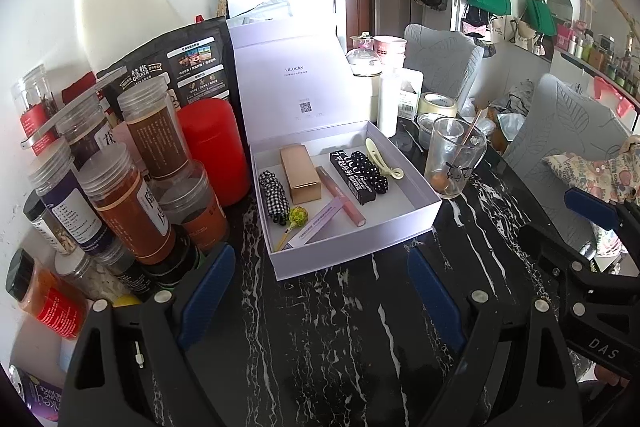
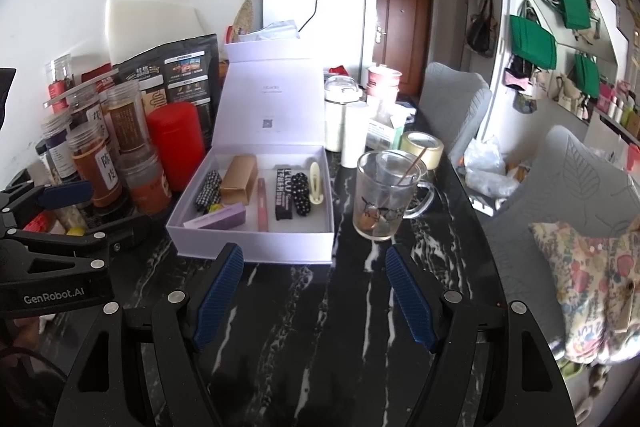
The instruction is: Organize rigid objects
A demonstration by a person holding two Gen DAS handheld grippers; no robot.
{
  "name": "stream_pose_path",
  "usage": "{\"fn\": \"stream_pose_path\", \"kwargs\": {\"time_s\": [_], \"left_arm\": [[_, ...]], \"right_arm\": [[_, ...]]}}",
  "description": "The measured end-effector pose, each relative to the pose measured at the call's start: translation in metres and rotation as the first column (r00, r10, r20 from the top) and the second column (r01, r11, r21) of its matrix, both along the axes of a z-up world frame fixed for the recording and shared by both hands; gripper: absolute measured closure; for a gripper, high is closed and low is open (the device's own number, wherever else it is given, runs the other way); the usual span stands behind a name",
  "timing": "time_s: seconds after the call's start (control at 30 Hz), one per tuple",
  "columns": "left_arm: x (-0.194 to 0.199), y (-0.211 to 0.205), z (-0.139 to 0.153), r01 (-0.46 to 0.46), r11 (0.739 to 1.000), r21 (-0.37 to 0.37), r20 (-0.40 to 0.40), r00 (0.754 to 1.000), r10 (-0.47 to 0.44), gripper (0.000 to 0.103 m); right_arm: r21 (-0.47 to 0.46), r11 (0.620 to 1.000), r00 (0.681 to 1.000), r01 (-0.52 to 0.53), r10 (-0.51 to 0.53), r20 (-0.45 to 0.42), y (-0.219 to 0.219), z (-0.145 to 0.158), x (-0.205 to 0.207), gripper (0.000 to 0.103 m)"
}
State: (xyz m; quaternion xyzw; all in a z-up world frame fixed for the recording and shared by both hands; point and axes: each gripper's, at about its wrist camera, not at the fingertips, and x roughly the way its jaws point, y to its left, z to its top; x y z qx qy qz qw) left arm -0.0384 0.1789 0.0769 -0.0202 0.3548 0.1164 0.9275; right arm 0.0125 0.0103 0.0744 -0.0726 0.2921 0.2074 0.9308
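Right wrist view, pink tube [image 2: 262, 205] lengthwise in box [image 2: 256, 251], both grippers spread, empty.

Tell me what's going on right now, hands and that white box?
Left gripper open, empty. Right gripper open, empty. White box lid up, small items inside, untouched. Glass mug beside the box, jars crowd its left.

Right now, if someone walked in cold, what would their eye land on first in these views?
Probably the open lavender gift box at the table's centre, lid propped up, holding a tan carton, a black polka-dot scrunchie and a cream hair clip. Left of it, a red canister stands out among stacked clear spice jars. To the box's right stands a glass mug with a stirrer; both grippers hang open in front.
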Motion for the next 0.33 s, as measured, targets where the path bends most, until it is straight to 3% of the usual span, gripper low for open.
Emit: {"fn": "stream_pose_path", "kwargs": {"time_s": [0.33], "left_arm": [[0.0008, -0.0039, -0.0015, -0.003, 0.999, 0.033, 0.004, 1.0, 0.003, 0.014]], "right_arm": [[0.004, 1.0, 1.0, 0.011, -0.011, -0.015, -0.0038, -0.0031, 0.0025, 0.028]]}}
